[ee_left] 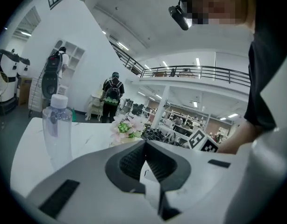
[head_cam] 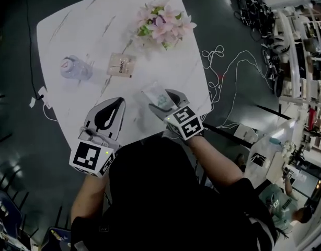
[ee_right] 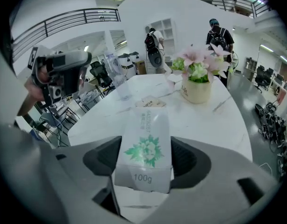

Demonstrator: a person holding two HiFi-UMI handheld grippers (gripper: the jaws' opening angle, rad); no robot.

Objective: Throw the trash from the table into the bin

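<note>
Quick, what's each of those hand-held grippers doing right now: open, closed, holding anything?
Left hand-held gripper: closed, nothing in it.
Right hand-held gripper: closed on a flat white packet with a green leaf print.

A cream pot of pink flowers stands at upper centre of the head view. To its right a white cable loops over the dark floor, with a tangle of black gear at upper right. At the top of the right gripper view, a person with a backpack stands right of white shelves, another person left of them.
</note>
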